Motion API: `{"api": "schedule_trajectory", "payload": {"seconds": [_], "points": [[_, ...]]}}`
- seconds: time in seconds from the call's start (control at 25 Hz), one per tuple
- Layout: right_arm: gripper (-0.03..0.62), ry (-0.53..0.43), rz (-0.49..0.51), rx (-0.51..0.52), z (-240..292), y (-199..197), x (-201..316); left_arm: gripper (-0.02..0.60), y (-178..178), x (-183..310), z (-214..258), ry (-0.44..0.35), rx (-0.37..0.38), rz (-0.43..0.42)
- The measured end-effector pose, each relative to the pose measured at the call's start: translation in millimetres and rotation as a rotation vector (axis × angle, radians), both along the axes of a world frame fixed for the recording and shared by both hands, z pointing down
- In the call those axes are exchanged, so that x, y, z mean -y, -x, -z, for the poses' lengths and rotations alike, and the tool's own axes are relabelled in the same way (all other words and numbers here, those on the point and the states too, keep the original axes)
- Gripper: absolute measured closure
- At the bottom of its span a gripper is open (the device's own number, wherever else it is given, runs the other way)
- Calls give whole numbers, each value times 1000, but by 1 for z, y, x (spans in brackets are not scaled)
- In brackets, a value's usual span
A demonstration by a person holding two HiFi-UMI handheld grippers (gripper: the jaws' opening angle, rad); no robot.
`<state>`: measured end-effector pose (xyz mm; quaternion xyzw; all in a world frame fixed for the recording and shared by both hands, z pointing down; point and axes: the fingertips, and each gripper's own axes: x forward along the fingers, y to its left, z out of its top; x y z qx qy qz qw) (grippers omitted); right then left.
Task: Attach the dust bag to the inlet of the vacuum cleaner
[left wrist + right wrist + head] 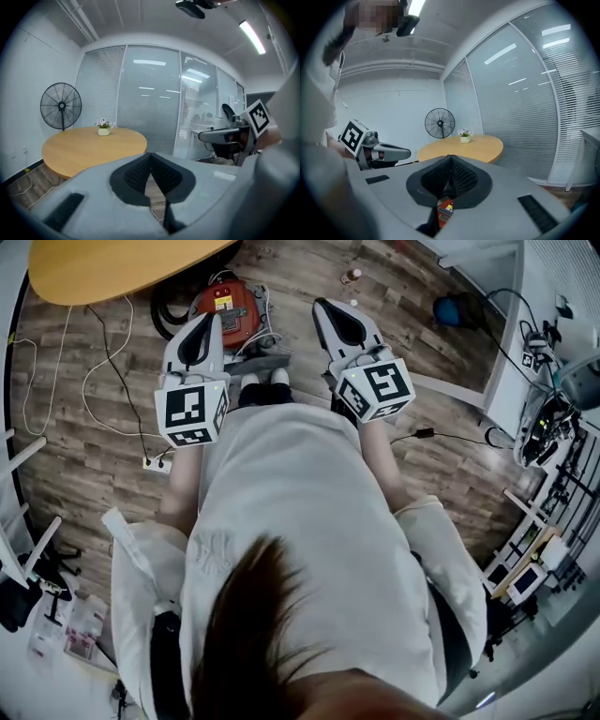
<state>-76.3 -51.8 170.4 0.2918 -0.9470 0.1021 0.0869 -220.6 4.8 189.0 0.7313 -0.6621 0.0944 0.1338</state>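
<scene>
The red vacuum cleaner (225, 311) lies on the wooden floor ahead of the person's feet, with a black hose (171, 313) coiled at its left. I can make out no dust bag in any view. My left gripper (207, 322) is held high over the vacuum, its jaws shut with nothing between them. Beside it, at the same height, my right gripper (326, 307) is also shut and empty. In the right gripper view a strip of the red vacuum cleaner (445, 211) shows below the closed jaws.
A round wooden table (112, 268) stands just beyond the vacuum, with a small flower pot (103, 126) on it and a standing fan (61, 107) behind. White cables and a power strip (155, 463) lie at the left. A white desk (511, 352) with equipment fills the right.
</scene>
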Motion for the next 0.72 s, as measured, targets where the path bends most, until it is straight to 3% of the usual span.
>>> {"api": "schedule_trajectory", "payload": {"seconds": [0.72], "points": [[591,-14,27,-43,-13,-14,-4,563,-32,3,22,-70,-45,-68]]}}
